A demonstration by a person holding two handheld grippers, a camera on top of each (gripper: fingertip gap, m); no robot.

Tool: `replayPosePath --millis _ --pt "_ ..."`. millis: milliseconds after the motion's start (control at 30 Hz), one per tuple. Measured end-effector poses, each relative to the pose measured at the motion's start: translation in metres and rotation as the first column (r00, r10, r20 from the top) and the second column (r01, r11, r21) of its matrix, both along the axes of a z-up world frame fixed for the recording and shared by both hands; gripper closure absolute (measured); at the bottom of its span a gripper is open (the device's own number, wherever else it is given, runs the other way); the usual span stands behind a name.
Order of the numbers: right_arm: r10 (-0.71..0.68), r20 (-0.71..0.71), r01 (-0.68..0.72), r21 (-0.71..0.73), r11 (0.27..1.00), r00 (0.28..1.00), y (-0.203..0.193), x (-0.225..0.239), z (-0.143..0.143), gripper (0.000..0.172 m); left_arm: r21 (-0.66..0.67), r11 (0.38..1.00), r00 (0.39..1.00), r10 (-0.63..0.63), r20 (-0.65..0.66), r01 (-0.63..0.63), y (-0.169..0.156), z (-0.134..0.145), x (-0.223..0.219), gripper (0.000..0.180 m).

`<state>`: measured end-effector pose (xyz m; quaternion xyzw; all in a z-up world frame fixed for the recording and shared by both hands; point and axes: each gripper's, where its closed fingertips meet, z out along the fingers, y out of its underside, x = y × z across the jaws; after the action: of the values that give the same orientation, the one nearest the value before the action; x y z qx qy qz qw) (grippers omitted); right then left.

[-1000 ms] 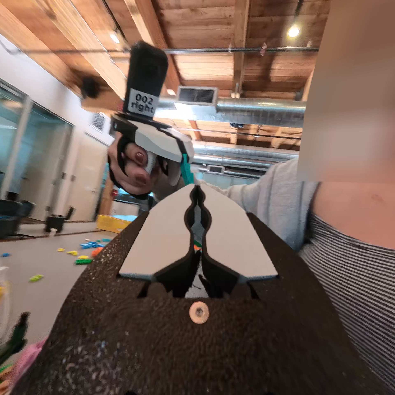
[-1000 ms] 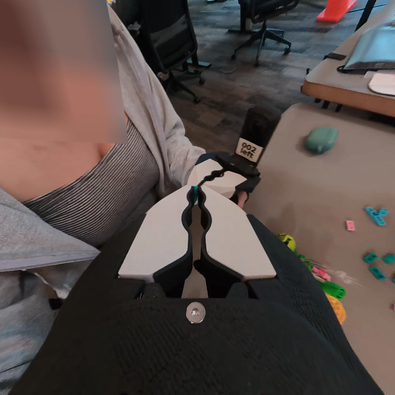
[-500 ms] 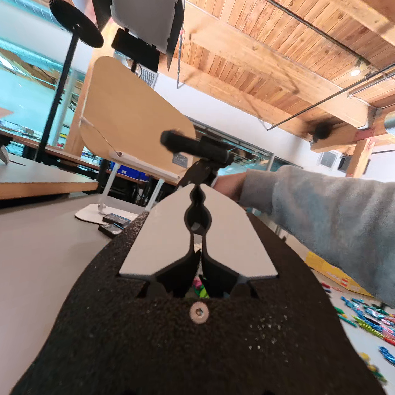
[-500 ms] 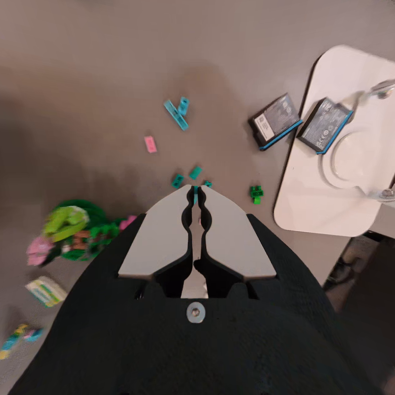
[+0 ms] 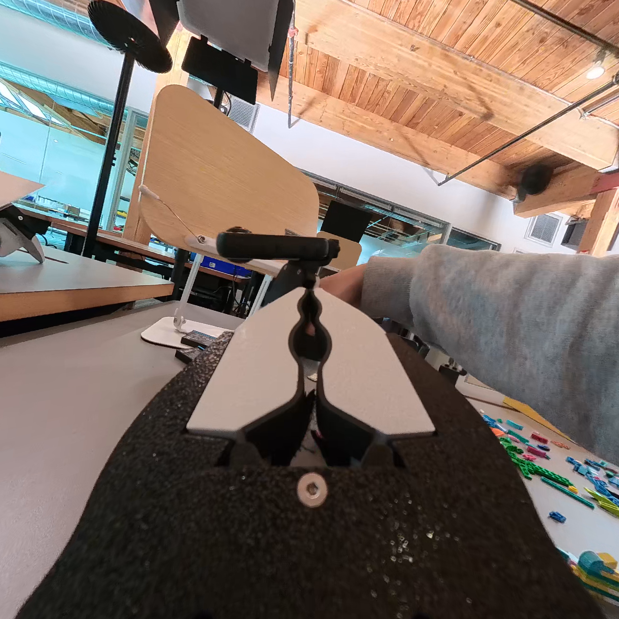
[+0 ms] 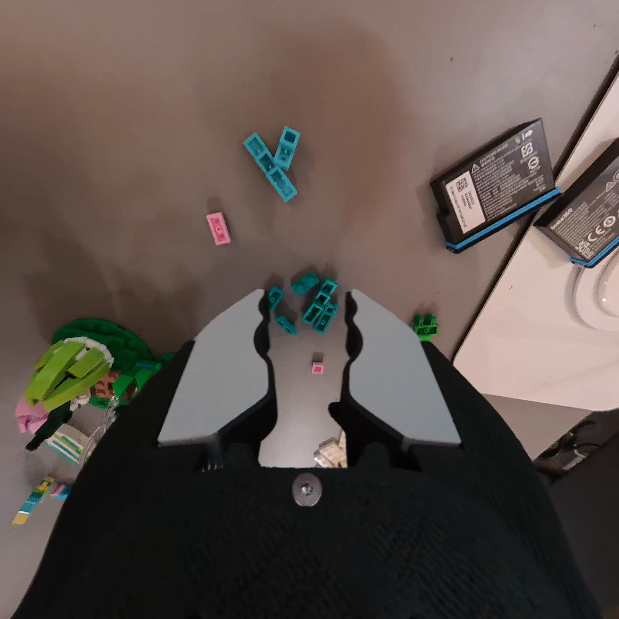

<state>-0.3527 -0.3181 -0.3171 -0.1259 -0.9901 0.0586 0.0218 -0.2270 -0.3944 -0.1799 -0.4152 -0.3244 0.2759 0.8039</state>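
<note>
My right gripper [image 6: 306,298] is open and points straight down at the grey table [image 6: 134,134]. A cluster of small teal bricks [image 6: 320,308] lies on the table between and just beyond its fingertips; the pads touch none of them. A tiny pink piece [image 6: 317,367] lies farther back between the fingers. My left gripper [image 5: 310,292] is shut with nothing visible between its tips. It is held low over the table and points at the right gripper's black camera handle [image 5: 274,248], held by a hand in a grey sleeve [image 5: 485,318].
Two longer teal bricks [image 6: 271,164], a pink plate [image 6: 218,228] and a green piece [image 6: 425,326] lie nearby. A green plant build [image 6: 77,365] stands at left. Black batteries [image 6: 492,181] lie by a white stand base [image 6: 536,335]. Loose bricks [image 5: 552,462] are scattered at right. There is about 20 centimeters between the tips of the two grippers. The pink plate [image 6: 218,228] lies some 4 centimeters from my right tips, 15 centimeters from my left tips.
My right gripper swung from facing the person down to the table, then opened; the small teal piece pinched at its tips has left the grasp. My left gripper stayed shut and turned towards the table.
</note>
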Motion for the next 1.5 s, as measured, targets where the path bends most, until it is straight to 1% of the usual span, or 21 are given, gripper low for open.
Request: replayPosePath --millis 33,67,133,167,267,367,433,500,567,600,667,767,933,1000,1067,1133,1200,1267,1400,1467,1500 --pt "0.002 0.004 -0.002 0.007 1.0 1.0 0.004 0.002 -0.001 0.12 0.006 1.0 1.0 -0.001 0.003 0.001 0.0 0.0 0.0 0.18" --pt "0.007 0.005 -0.007 0.027 1.0 1.0 0.009 0.005 -0.004 0.114 0.012 1.0 1.0 -0.004 0.008 0.004 -0.001 -0.001 -0.001 0.18" --pt "0.02 -0.03 -0.017 0.083 0.996 0.999 0.022 0.004 -0.012 0.107 0.018 1.0 1.0 -0.01 0.015 0.009 0.0 -0.002 -0.001 0.18" --pt "0.025 -0.04 -0.021 0.092 0.996 0.999 0.025 0.005 -0.015 0.107 0.019 1.0 1.0 -0.011 0.015 0.011 0.0 -0.002 -0.001 0.18" --pt "-0.016 -0.054 0.017 0.024 1.0 0.998 0.019 0.003 -0.015 0.113 0.017 1.0 1.0 -0.016 0.012 0.015 0.002 -0.001 0.0 0.18" --pt "-0.048 0.006 0.048 -0.007 0.999 0.999 0.016 0.009 -0.018 0.119 0.016 1.0 1.0 -0.02 0.012 0.02 0.003 -0.001 0.001 0.18" --pt "-0.068 0.039 0.069 -0.019 0.997 0.997 0.015 0.01 -0.019 0.125 0.019 1.0 1.0 -0.023 0.014 0.022 0.003 -0.002 0.0 0.18" --pt "-0.079 0.042 0.08 -0.02 0.997 0.996 0.015 0.007 -0.019 0.131 0.027 0.999 0.999 -0.027 0.02 0.027 0.002 -0.002 0.0 0.18" --pt "-0.084 0.036 0.085 -0.028 0.996 0.996 0.014 0.004 -0.018 0.142 0.034 0.999 0.999 -0.031 0.025 0.03 0.002 -0.003 -0.001 0.18" --pt "-0.088 0.029 0.089 -0.035 0.995 0.996 0.013 0.002 -0.018 0.144 0.035 0.999 0.999 -0.033 0.027 0.032 0.002 -0.003 -0.001 0.18" --pt "-0.097 0.013 0.097 -0.039 0.994 0.995 0.013 -0.002 -0.017 0.145 0.039 0.999 0.999 -0.034 0.031 0.033 0.002 -0.004 -0.002 0.18" --pt "-0.069 0.007 0.069 -0.016 0.997 0.998 0.02 -0.002 -0.012 0.138 0.047 0.998 0.999 -0.037 0.036 0.035 0.001 -0.004 -0.003 0.18" --pt "-0.036 0.085 0.031 0.063 0.998 0.996 0.038 0.015 -0.011 0.138 0.058 0.998 0.998 -0.04 0.04 0.038 0.0 -0.004 -0.003 0.18" --pt "-0.034 0.085 0.027 0.08 0.996 0.996 0.04 0.016 -0.015 0.142 0.058 0.998 0.999 -0.039 0.036 0.036 0.0 -0.003 -0.003 0.18" --pt "-0.054 0.079 0.048 0.076 0.996 0.995 0.037 0.015 -0.018 0.145 0.055 0.998 0.999 -0.033 0.03 0.032 0.0 -0.003 -0.002 0.18" --pt "-0.074 0.075 0.069 0.068 0.995 0.994 0.033 0.012 -0.019 0.15 0.056 0.998 0.999 -0.03 0.028 0.028 -0.002 -0.002 -0.002 0.18" --pt "-0.08 0.037 0.078 0.058 0.995 0.996 0.03 0.004 -0.018 0.162 0.06 0.998 0.999 -0.032 0.032 0.03 -0.002 -0.002 -0.003 0.18" --pt "-0.076 0.012 0.076 0.051 0.996 0.997 0.027 0.0 -0.018 0.167 0.064 0.998 0.999 -0.03 0.034 0.027 -0.003 -0.003 -0.004 0.18" --pt "-0.068 -0.016 0.069 0.027 0.997 0.998 0.024 -0.005 -0.008 0.164 0.068 0.998 1.0 0.004 0.019 -0.005 -0.011 0.0 -0.004 0.18" --pt "-0.105 0.014 0.104 0.013 0.994 0.994 0.029 -0.005 0.0 0.16 0.075 0.997 1.0 0.025 0.012 -0.025 -0.016 0.001 -0.005 0.18" --pt "-0.117 0.046 0.115 0.031 0.993 0.992 0.036 -0.002 0.001 0.156 0.08 0.996 0.999 0.031 0.013 -0.032 -0.019 0.002 -0.006 0.18"
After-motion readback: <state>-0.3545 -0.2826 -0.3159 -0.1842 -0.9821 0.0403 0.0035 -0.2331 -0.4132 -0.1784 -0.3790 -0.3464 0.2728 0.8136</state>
